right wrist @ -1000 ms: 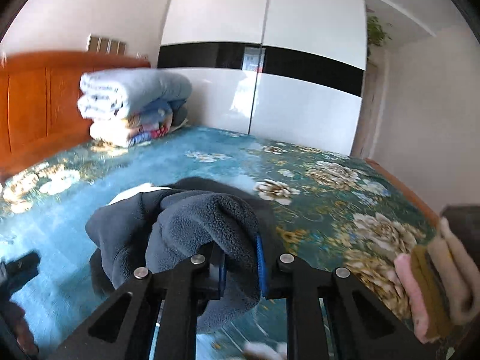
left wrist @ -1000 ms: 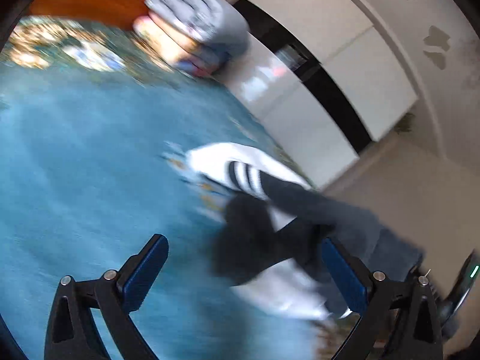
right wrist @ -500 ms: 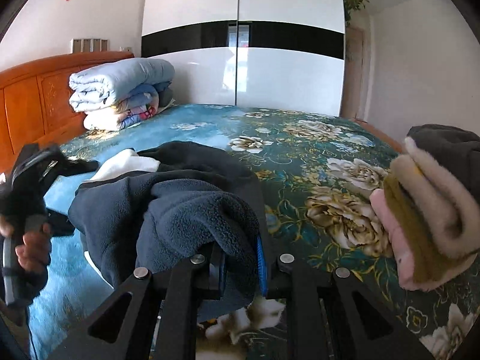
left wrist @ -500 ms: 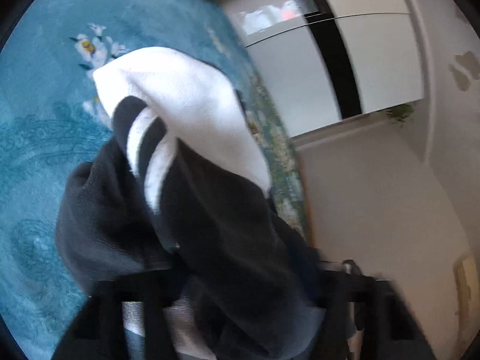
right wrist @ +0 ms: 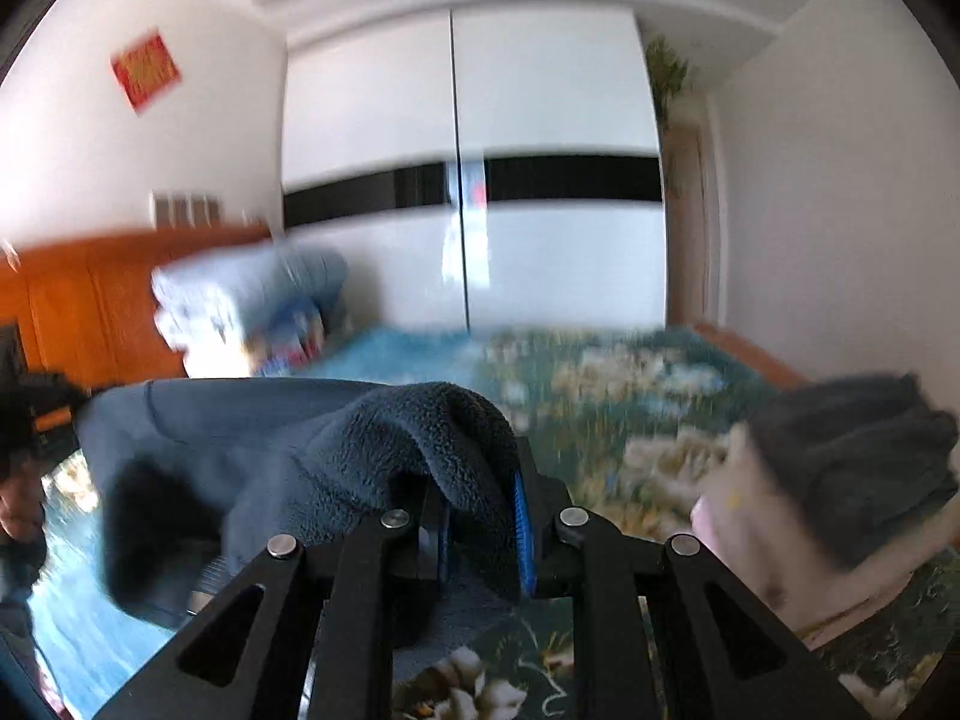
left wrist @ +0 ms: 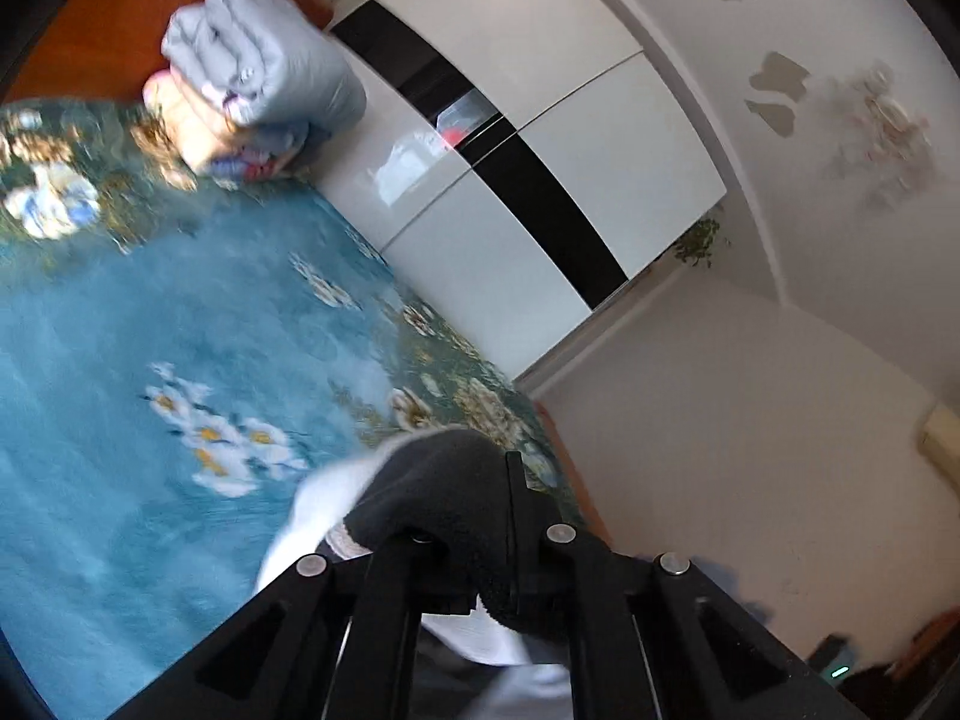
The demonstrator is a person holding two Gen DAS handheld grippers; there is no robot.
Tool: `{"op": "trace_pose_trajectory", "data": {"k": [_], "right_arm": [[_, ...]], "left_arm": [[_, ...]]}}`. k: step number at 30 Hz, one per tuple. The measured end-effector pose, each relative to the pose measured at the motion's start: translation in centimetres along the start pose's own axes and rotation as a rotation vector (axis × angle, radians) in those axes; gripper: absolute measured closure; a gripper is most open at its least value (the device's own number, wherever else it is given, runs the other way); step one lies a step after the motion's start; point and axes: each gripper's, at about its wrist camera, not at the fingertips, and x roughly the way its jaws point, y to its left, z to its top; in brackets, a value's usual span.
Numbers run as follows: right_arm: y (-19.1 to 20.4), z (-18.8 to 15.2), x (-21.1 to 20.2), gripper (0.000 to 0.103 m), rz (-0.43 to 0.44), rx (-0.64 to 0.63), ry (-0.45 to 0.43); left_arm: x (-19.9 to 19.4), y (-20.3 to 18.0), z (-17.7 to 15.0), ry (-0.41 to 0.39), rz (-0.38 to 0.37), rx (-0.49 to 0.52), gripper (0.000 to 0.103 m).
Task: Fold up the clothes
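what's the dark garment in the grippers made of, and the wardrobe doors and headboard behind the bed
Dark garment: looks like fleece, with a nubby, matte pile; the part in the left wrist view also has a white panel. Wardrobe doors: glossy white panels with a black band, likely lacquered board or glass, since they show reflections. Headboard: orange-brown, probably varnished wood, though blurred.

Two close wrist views along each hand-held gripper, both facing bed [left wrist: 120,420] and wardrobe [right wrist: 540,120].
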Motion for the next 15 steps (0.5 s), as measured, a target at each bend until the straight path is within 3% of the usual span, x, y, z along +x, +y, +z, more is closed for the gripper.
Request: {"op": "trace_pose_trajectory", "data": {"k": [2,4,8,15], "right_arm": [[0.7,-0.8,-2.2,0.085,0.001,-0.058,-0.009],[1.3,-2.4,-2.3,0.085,-0.003,-0.103,0.045],[0.7,-3.4,-1.6,0.085,0.024,-0.046,0.112],[1.6,4.9,-6.1,0.085,-0.010,-0.072,-0.057]], "left_arm": [[-0.3,1.3,-1.6,0.027,0.038,-0.004,0.097],[0.0,2.5,-2.2,0.046,0.056,-0.037,0.097],[1.4,4.5,-1.4,0.051,0.058,-0.077,0.097],[-6.5,-8.6,4.1,-0.163,-0.015,0.222,0.097]]}}
